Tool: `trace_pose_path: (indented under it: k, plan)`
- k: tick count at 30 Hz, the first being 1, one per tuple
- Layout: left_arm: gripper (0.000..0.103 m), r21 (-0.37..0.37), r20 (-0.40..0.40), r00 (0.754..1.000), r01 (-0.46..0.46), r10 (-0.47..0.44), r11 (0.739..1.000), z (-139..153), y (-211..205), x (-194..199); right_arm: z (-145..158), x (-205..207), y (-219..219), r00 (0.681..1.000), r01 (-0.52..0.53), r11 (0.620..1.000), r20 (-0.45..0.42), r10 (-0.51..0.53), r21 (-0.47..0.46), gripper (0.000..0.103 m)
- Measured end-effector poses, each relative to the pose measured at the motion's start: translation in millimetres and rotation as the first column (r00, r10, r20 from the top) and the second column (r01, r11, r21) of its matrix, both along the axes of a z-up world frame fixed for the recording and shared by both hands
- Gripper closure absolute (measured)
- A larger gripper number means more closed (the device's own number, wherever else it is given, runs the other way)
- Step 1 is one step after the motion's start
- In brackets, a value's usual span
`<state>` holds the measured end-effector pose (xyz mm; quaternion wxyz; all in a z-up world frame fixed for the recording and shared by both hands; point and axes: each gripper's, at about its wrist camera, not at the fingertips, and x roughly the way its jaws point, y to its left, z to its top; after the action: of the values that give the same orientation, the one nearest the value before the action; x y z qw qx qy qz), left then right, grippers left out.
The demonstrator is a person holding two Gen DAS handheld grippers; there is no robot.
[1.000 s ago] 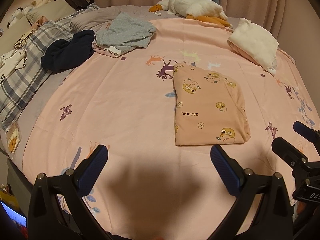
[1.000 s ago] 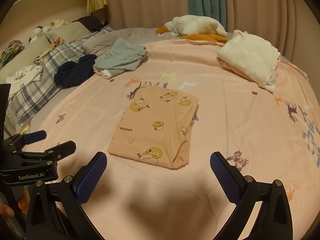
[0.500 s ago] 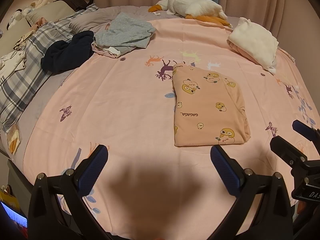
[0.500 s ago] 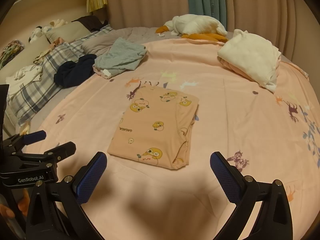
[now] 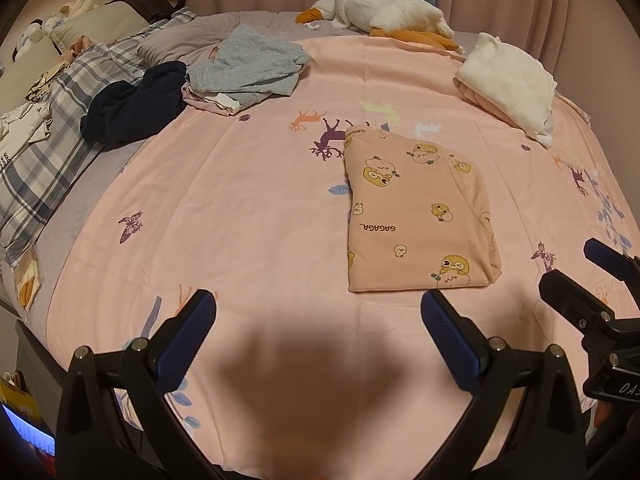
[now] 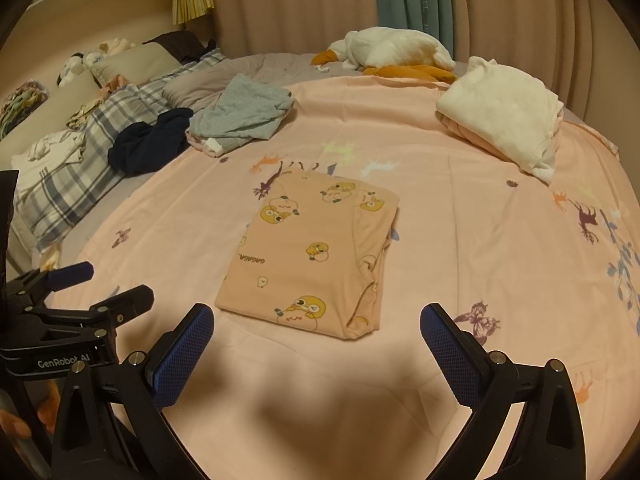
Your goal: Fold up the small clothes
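Observation:
A pink garment with yellow cartoon prints [image 5: 416,216] lies folded into a flat rectangle on the pink bed sheet [image 5: 248,208]; it also shows in the right wrist view [image 6: 316,252]. My left gripper [image 5: 318,320] is open and empty, held above the sheet just short of the garment's near left corner. My right gripper [image 6: 316,332] is open and empty, just short of the garment's near edge. Each gripper shows at the edge of the other's view.
A grey garment [image 5: 248,68] and a dark navy one [image 5: 132,108] lie at the back left by plaid pillows [image 5: 48,148]. A folded white and pink pile [image 5: 508,80] sits at the back right. A plush goose [image 5: 384,16] lies by the curtains.

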<state>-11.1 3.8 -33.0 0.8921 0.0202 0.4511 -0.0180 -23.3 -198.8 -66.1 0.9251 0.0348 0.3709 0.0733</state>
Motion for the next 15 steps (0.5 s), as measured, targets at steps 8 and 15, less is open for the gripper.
trace_pose_path:
  k: [8,15]
  plan:
    - [0.000,0.002,0.001,1.000,0.001,-0.001,1.000,0.0,-0.4,0.1,-1.0,1.0,-0.2,1.000,-0.002,1.000,-0.001,0.002,0.004,0.001]
    - [0.001,0.001,0.001,1.000,-0.001,0.001,1.000,0.1,0.7,-0.8,-1.7,-0.4,-0.3,1.000,0.001,1.000,-0.003,-0.001,0.009,0.001]
